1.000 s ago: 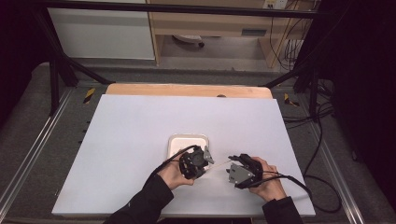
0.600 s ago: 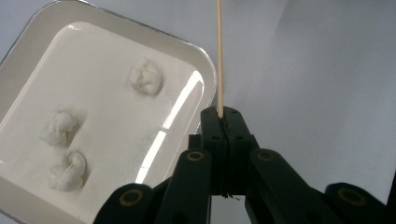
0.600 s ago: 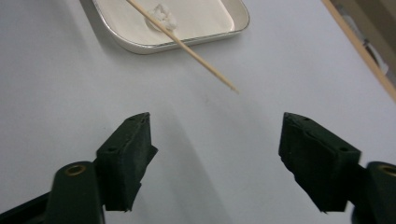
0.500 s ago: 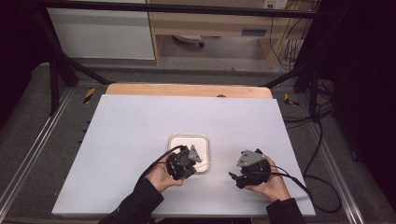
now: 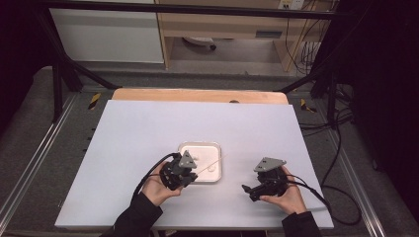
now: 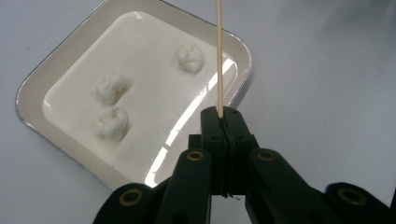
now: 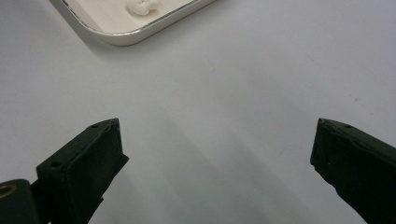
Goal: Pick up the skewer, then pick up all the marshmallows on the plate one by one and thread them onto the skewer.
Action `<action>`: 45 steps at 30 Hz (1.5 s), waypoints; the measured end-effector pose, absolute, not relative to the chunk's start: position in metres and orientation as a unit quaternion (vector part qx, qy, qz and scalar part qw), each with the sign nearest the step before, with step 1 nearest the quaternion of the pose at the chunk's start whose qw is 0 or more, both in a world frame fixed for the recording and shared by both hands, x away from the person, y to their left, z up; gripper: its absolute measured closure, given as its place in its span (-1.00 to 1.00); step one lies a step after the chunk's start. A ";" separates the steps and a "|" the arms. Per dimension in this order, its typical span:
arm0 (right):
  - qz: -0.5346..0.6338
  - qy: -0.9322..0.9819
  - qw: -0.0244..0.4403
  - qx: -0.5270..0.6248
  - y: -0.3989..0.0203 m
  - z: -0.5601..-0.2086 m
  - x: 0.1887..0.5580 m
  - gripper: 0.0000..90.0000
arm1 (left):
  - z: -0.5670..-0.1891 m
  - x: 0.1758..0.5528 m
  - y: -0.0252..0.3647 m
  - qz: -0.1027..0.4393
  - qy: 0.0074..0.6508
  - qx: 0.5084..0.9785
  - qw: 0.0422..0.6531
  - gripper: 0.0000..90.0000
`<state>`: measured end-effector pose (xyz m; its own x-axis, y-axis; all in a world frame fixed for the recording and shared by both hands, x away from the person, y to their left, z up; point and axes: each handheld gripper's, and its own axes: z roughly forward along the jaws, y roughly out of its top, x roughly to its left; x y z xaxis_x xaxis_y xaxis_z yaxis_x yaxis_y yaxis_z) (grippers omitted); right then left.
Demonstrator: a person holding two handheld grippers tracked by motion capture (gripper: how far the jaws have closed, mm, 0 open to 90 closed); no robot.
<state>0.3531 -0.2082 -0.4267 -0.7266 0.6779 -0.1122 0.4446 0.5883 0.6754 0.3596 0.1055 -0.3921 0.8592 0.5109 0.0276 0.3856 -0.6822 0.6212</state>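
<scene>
A white square tray [image 5: 200,145] sits on the pale table, a little forward of its middle. In the left gripper view the tray [image 6: 154,91] holds three small white lumps [image 6: 111,87]. My left gripper [image 5: 192,174] is at the tray's near left corner, shut on a thin wooden skewer [image 5: 210,163]. The skewer [image 6: 218,56] runs straight out from the closed jaw tips [image 6: 226,116] over the tray. My right gripper [image 5: 249,190] is to the right of the tray over bare table. Its jaws [image 7: 217,128] have just been opening and stand wide with nothing between them.
A wooden board edge [image 5: 197,95] lines the table's far side. Black cables [image 5: 326,197] trail off the right edge. Dark frame bars [image 5: 59,74] stand at the back left and right. In the right gripper view the tray's corner [image 7: 126,37] lies ahead to the left.
The left gripper has drawn left with the skewer in it. The right gripper has shifted slightly right and its jaws have opened wide, so the two hands are farther apart.
</scene>
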 end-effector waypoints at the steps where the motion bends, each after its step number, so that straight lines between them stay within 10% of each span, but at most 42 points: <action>1: 0.323 0.871 0.179 0.324 -0.208 -0.427 0.353 -0.94 | -0.392 0.359 0.109 0.102 0.250 0.909 0.318 0.97; 45: 0.393 0.827 0.156 0.370 -0.154 -0.412 0.383 -0.98 | -0.415 0.326 0.213 0.143 0.343 0.828 0.419 0.97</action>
